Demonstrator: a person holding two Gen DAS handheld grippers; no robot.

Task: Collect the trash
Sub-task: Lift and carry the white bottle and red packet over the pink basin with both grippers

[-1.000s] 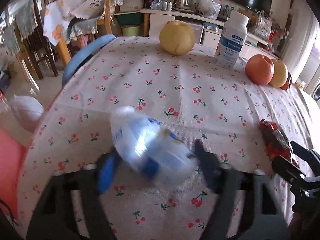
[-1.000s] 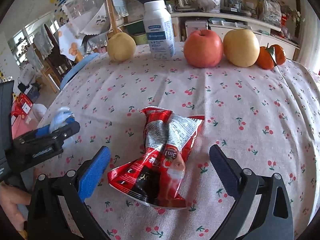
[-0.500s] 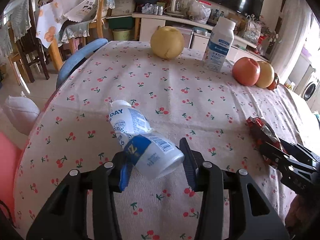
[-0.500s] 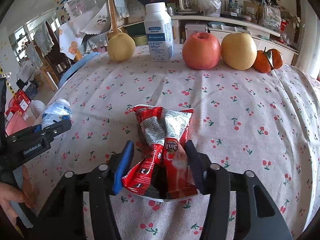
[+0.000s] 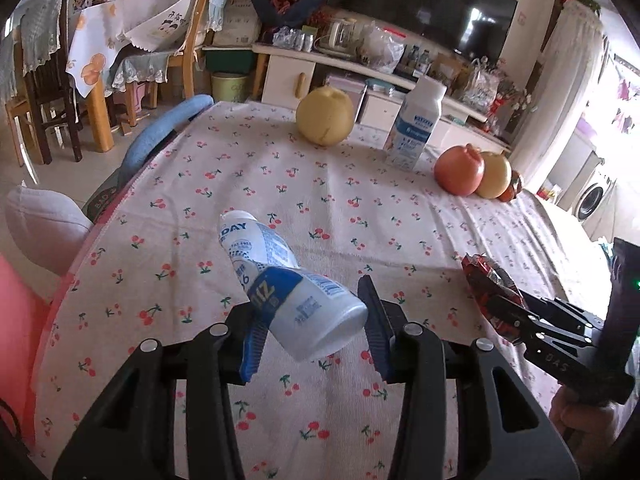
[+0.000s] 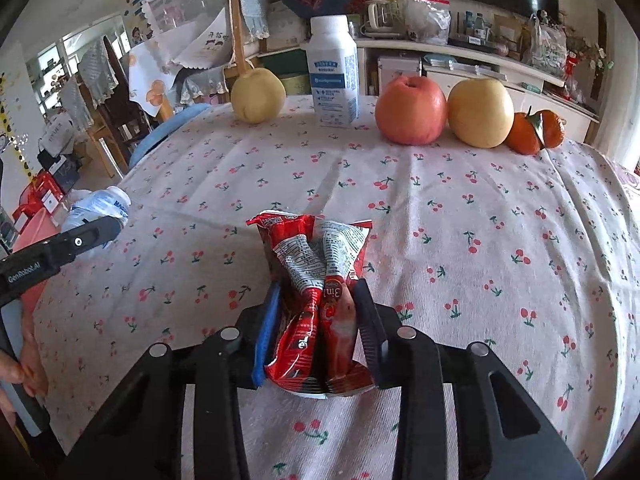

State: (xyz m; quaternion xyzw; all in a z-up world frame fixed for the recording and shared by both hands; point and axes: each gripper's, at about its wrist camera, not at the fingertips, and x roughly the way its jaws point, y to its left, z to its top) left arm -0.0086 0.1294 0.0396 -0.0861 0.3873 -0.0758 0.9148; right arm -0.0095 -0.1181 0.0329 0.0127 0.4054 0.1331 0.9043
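Observation:
My left gripper (image 5: 312,328) is shut on a crushed white and blue plastic bottle (image 5: 280,280) and holds it above the cherry-print tablecloth (image 5: 360,208). The bottle also shows at the left of the right wrist view (image 6: 98,210). My right gripper (image 6: 316,328) is shut on a crumpled red snack wrapper (image 6: 316,272), lifted a little off the cloth. The wrapper also shows at the right of the left wrist view (image 5: 490,292).
At the table's far edge stand a yellow pear (image 6: 258,96), an upright white milk bottle (image 6: 334,72), a red apple (image 6: 410,110), a yellow apple (image 6: 480,114) and oranges (image 6: 536,132). A blue chair back (image 5: 168,132) is at the left edge.
Both grippers closed, the left on the bottle and the right on the wrapper. Both have since lifted their items slightly off the cloth.

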